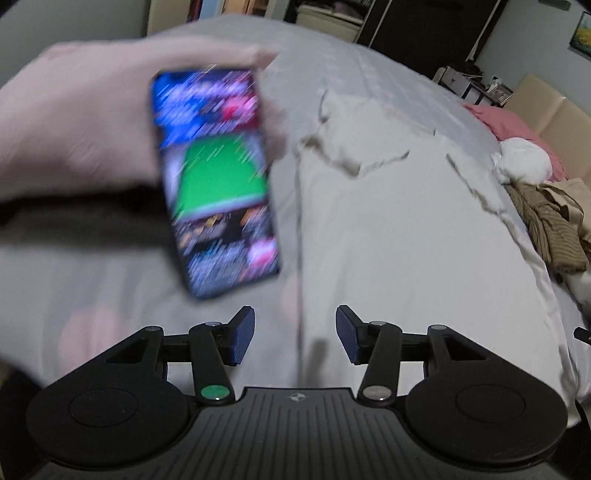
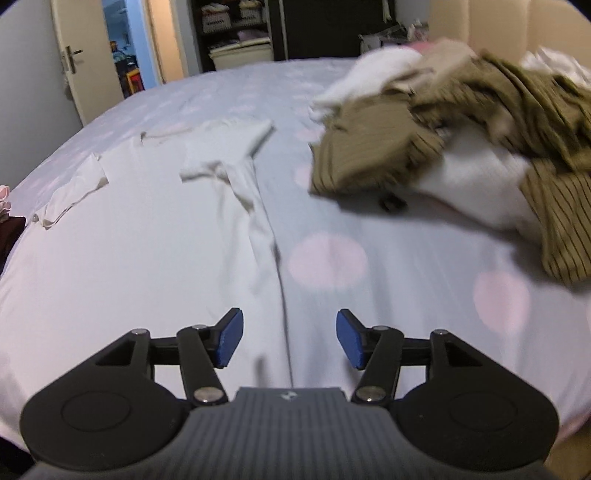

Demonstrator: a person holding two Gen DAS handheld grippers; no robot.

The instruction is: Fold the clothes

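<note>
A white garment [image 1: 388, 229] lies spread flat on the bed, its sleeves and collar toward the far side; the right wrist view shows the same white garment [image 2: 207, 206] from another side. An olive striped garment [image 2: 436, 140] sits crumpled in a pile with white cloth [image 2: 476, 184] at the right. My left gripper [image 1: 294, 341] hovers open over the garment's near edge, holding nothing. My right gripper [image 2: 290, 339] is open above the garment's side edge, also holding nothing. A person's hand [image 1: 74, 122] holds a lit phone [image 1: 218, 181], blurred, in front of the left camera.
The bed sheet [image 2: 328, 262] is pale with pink dots. A pink pillow [image 1: 506, 122] and padded headboard [image 1: 546, 107] are at the bed's head. A door [image 2: 88, 66] and shelves [image 2: 240, 33] stand beyond the far edge.
</note>
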